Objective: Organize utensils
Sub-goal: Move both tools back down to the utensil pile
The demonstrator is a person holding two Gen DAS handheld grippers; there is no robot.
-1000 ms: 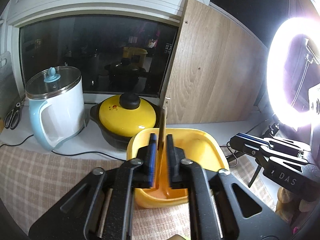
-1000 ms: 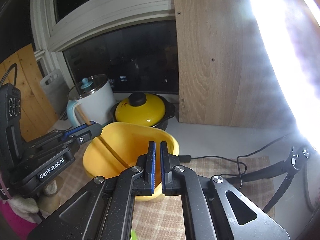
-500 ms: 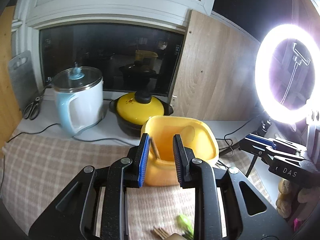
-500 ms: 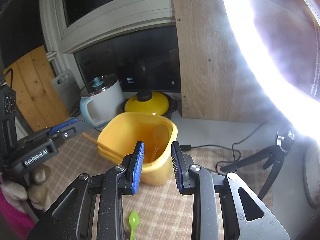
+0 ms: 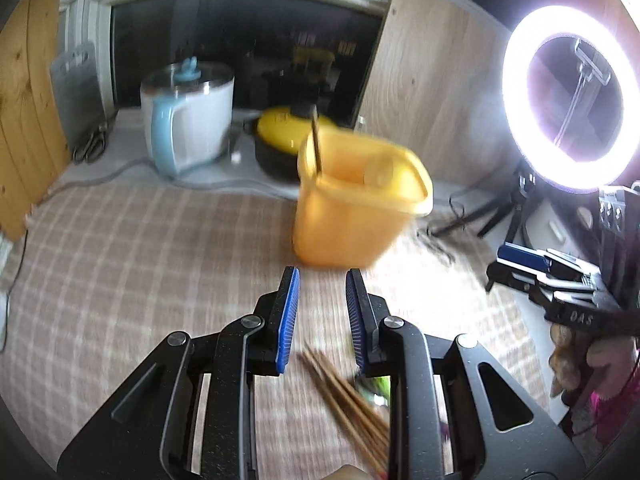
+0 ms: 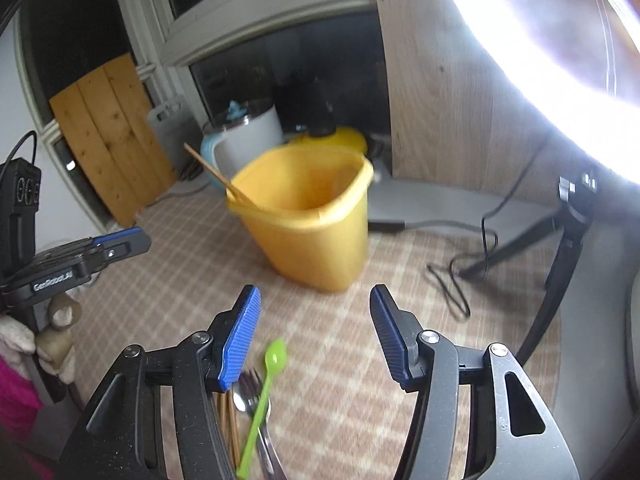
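A yellow plastic bin (image 5: 352, 204) stands on the checked cloth, with wooden chopsticks (image 5: 317, 144) leaning inside; it also shows in the right wrist view (image 6: 308, 220) with the chopsticks (image 6: 216, 178). My left gripper (image 5: 322, 316) is open and empty, above a bundle of wooden chopsticks (image 5: 348, 400) lying on the cloth. My right gripper (image 6: 314, 332) is wide open and empty, above a green spoon (image 6: 264, 392), a metal spoon (image 6: 248, 404) and a fork.
A white and blue kettle (image 5: 188, 116) and a yellow-lidded black pot (image 5: 284, 140) stand behind the bin by the window. A ring light (image 5: 568, 96) on a tripod and its cables (image 6: 460, 280) are at the right. A wooden board (image 5: 432, 80) leans behind.
Both grippers have opened and drawn back from the bin toward the near edge. The left one let go of the chopsticks, which now stand in the bin. The utensils on the cloth came into view.
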